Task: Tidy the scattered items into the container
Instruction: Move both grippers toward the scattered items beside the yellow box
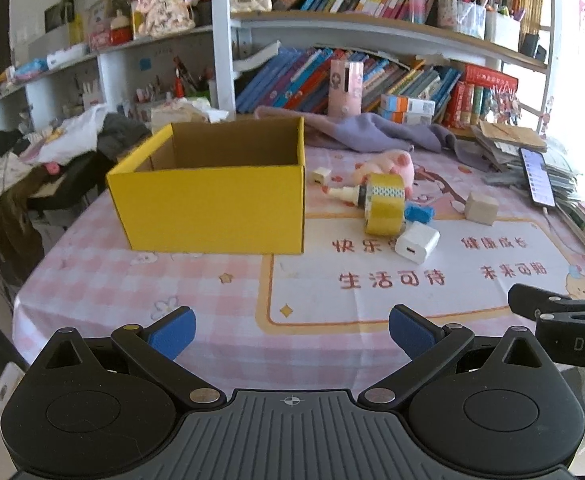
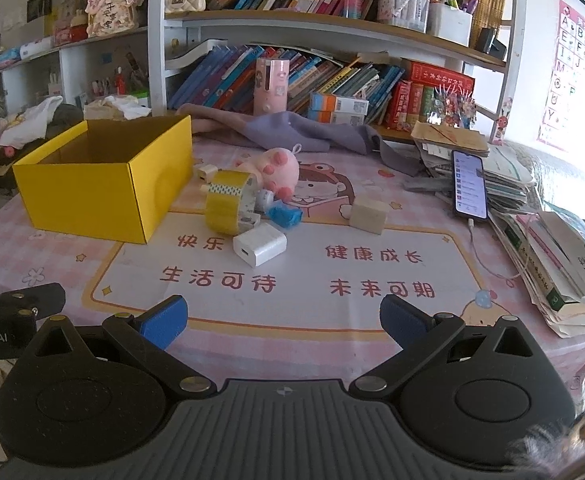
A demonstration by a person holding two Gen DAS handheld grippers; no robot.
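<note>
Both the left gripper (image 1: 292, 334) and right gripper (image 2: 283, 322) hover spread wide, empty, above the tablecloth (image 2: 292, 344).

Bare tablecloth (image 2: 292, 312) before clutter; yellow box (image 1: 212, 204) (open-topped) blocks left.

Box (image 1: 212, 208) left of charger (image 1: 417, 241)

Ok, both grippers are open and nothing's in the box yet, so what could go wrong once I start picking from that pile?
The yellow tape roll stands on edge against the small items around it; a nudge may send it rolling. The white charger lies close beside the blue wrapped item, so wide fingers could catch both. The phone is plugged into a cable trailing over the table near the wooden block; the right gripper might snag it.
</note>
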